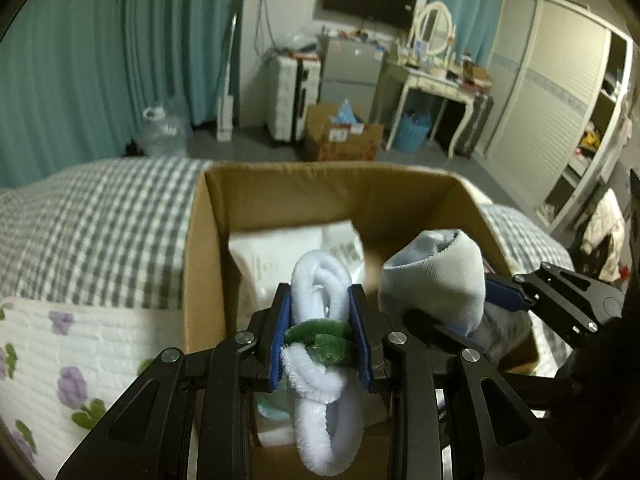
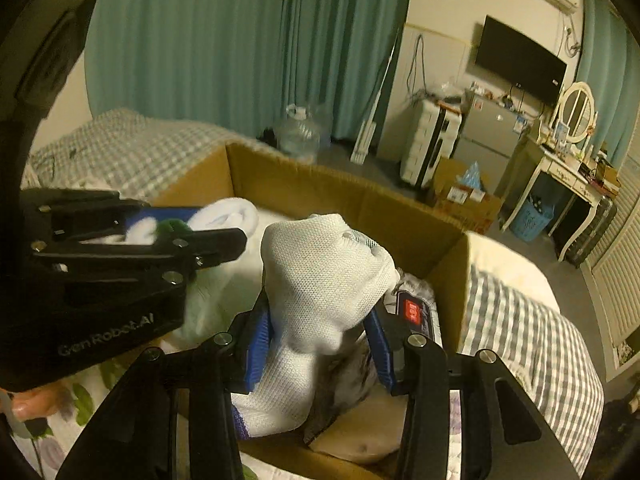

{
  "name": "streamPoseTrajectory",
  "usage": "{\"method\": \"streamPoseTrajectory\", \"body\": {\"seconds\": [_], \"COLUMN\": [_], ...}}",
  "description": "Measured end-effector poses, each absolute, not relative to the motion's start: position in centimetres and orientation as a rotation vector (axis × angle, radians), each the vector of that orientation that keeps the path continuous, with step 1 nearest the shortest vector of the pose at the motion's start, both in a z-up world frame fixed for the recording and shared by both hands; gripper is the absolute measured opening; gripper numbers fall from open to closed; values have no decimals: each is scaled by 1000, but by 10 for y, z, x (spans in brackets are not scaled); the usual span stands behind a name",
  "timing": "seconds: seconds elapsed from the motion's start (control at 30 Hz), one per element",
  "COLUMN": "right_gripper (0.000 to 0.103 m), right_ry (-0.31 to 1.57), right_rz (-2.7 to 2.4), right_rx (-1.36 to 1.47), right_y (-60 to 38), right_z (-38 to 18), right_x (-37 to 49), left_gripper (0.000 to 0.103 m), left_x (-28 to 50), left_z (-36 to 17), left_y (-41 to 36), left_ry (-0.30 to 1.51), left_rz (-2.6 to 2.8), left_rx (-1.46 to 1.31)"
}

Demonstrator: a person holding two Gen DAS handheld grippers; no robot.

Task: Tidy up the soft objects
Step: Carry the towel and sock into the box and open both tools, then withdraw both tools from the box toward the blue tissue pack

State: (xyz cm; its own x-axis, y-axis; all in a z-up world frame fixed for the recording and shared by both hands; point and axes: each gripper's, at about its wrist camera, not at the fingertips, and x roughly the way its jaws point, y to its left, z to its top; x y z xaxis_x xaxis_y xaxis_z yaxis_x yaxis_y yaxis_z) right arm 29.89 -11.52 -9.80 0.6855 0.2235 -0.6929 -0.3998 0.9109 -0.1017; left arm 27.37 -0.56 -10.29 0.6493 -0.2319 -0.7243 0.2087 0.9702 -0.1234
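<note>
The left gripper (image 1: 320,332) is nearly closed, pinching a white and green fuzzy toy (image 1: 322,344) above the open cardboard box (image 1: 208,248). Just beside it, the right gripper (image 2: 320,344) stands a little wider, clamping a white mesh sock (image 2: 320,280) over the same box on the checked bedspread (image 1: 100,220)

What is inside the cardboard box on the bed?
Inside the cardboard box lie white folded cloth, grey fuzzy fabric and a dark packet with red print. The held white mesh sock and fluffy white item cover the rest.
</note>
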Motion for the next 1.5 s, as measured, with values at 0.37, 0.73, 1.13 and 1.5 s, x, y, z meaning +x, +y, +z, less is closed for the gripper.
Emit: {"method": "streamPoseTrajectory", "body": {"seconds": [0.37,0.73,1.13,1.5], "right_gripper": [54,81,95,103], "right_ry": [784,679,540,435], "right_rz": [350,303,236,237], "right_rx": [-248,-219,-147,-54], "right_y": [-123,-136,-166,-185], "right_z": [-119,-72,3,60], "right_x": [300,272,205,107], "left_gripper": [31,71,92,92], "left_x": [276,257,184,98], "left_z": [-101,-58,17,66], "left_y": [-14,-5,21,43], "left_ry": [833,772,596,496], "left_rz": [-248,-184,-113,-131], "left_rx": [4,-38,-89,-169]}}
